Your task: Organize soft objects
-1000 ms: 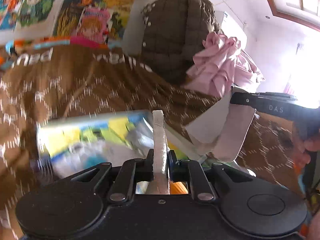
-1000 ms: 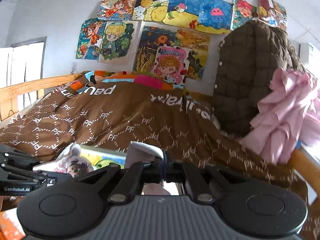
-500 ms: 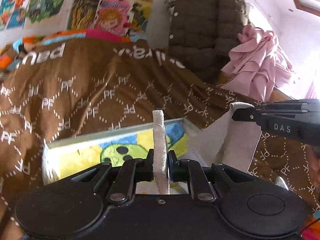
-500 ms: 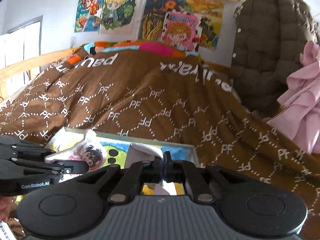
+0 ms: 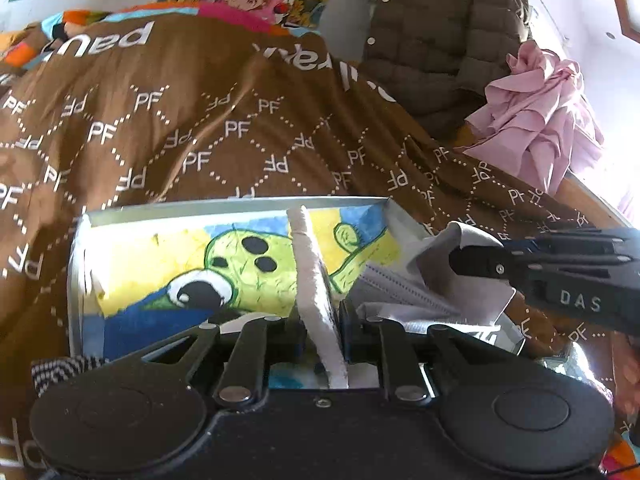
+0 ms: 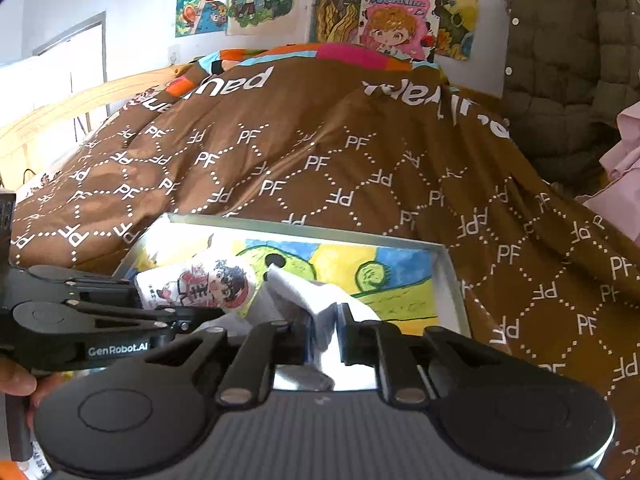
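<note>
White sock point(image 5: 316, 272), clamped in both my hand-held grippers, now hangs over the box point(image 5: 236, 205), ready for lowering.

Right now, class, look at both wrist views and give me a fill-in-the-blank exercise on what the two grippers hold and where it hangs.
1. Both the left gripper and the right gripper have their jaws ____ on the white cloth.
2. The cloth hangs over a shallow box whose floor shows a ____ cartoon creature.
3. The box rests on a ____ quilt printed with the letters PF.
4. Beyond the bed hangs a frilly ____ garment.

Missing words: shut; green; brown; pink
</note>
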Demonstrator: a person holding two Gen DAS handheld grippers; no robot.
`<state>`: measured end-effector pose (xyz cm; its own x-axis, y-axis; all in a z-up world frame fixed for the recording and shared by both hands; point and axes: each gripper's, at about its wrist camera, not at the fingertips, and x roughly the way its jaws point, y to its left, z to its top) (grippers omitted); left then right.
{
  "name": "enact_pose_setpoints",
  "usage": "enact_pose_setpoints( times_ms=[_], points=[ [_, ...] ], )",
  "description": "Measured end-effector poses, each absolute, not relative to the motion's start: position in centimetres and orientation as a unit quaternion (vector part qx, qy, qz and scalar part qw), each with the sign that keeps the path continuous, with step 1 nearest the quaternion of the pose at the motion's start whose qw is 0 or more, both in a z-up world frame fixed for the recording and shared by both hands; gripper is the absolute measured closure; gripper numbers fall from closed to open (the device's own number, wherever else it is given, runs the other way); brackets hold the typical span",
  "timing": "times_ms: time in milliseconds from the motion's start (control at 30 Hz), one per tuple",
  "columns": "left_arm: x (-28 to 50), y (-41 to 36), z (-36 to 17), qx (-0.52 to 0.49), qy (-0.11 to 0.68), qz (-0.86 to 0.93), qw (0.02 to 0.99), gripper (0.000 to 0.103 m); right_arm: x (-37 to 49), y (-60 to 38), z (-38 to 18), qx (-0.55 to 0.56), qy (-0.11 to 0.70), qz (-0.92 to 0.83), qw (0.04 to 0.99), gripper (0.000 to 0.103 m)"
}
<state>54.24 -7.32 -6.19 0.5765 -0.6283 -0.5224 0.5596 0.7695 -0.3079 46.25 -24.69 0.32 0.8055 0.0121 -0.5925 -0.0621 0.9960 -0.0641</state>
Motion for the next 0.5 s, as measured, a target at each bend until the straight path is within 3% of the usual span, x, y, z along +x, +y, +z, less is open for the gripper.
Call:
enact_pose_setpoints(
  times_ms=[167,333,500],
  points=[
    [53.9,-6.8,-6.2,-0.065,0.318,-0.329,0.886,0.082,45.8,-24.6,0.5,-0.032,0.31,0.02,0.95,0.072],
    [53.1,-6.3,-5.8,-0.068,0.316,-0.321,0.89,0.069,44.8,-24.8,0.8,-0.027,0.309,0.019,0.95,0.065],
    [51.8,-6.2,-5.0,-0.063,0.303,-0.319,0.896,0.048,43.1,-25.4,1.5,-0.016,0.299,0.011,0.954,0.048]
  ],
)
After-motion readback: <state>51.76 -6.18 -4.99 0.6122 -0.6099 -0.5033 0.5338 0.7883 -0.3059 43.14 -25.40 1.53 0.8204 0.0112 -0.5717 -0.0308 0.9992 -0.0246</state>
